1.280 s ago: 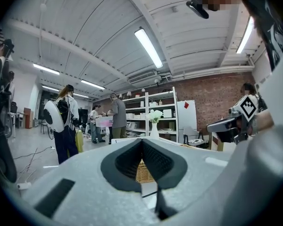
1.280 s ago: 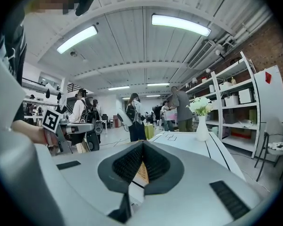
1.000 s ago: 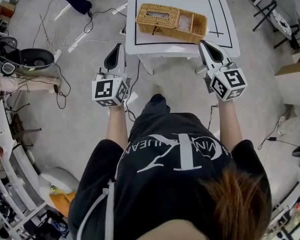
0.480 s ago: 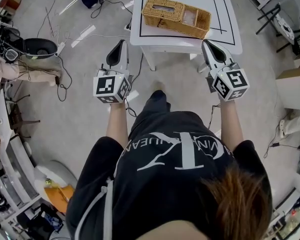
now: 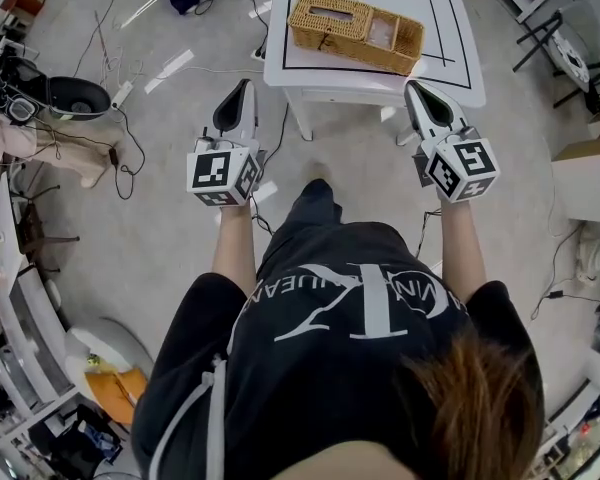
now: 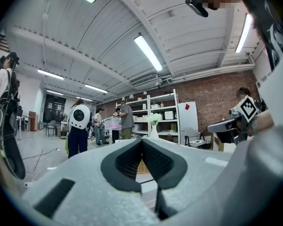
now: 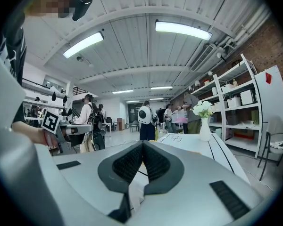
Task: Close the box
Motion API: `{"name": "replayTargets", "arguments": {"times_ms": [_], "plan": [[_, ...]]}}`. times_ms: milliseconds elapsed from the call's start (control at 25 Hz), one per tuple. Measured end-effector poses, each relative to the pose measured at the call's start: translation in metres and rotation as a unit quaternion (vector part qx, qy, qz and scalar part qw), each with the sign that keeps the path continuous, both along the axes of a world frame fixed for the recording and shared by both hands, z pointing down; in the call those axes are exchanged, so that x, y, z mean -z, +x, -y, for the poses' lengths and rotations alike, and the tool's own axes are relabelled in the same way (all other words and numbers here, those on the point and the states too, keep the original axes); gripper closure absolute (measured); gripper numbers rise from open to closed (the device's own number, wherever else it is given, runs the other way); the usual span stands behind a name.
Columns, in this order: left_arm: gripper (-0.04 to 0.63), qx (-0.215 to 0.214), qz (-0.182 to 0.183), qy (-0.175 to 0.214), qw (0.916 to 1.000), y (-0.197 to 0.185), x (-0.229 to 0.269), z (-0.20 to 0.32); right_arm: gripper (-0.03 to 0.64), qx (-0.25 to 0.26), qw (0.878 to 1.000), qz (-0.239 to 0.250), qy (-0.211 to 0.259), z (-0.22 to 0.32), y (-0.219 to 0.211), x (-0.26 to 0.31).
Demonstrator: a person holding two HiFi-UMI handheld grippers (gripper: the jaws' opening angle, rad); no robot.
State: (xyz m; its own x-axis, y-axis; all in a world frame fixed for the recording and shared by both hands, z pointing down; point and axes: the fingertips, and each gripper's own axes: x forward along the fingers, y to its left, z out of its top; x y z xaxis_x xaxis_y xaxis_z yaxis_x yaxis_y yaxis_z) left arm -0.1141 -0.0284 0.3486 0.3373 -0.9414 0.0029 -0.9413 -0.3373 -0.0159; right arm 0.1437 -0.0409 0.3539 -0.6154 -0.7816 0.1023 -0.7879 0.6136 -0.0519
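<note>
A person stands at the near edge of a white counter [image 5: 442,30], a hand-held gripper in each hand, both levelled toward a woven box [image 5: 355,34]. The box is a long rectangle of tan wicker. Its left part is covered by a woven top with a dark slot, and its right part is open, showing a pale lining.

It lies on the counter close to the near edge, toward the near left corner, slightly askew inside a thin black line [image 5: 450,38] that frames the smooth top.

The left hand-held gripper [image 5: 242,88], pale grey with dark ribbed pads, hangs over the floor just off the near left corner. Its jaws are pressed together on nothing. The right hand-held gripper [image 5: 417,89] has its jaws pressed together the same way, with nothing between them, and its tip overlaps the near edge toward the near right corner.

Both are apart from the box, which lies ahead of and between them. Each carries a cube [image 5: 223,174] with square markers.

White counter shows beyond the box and to its right. Below, the grey floor [image 5: 150,218] is strewn with cables along its left side.
</note>
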Motion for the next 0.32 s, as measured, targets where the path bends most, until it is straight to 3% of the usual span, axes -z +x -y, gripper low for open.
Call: {"name": "replayTargets", "arguments": {"times_ms": [320], "plan": [[0.586,0.005,-0.002,0.002,1.0000,-0.0045,0.0013,-0.0100,0.620,0.004,1.000,0.000,-0.001,-0.0086,-0.0041,0.0002]]}}
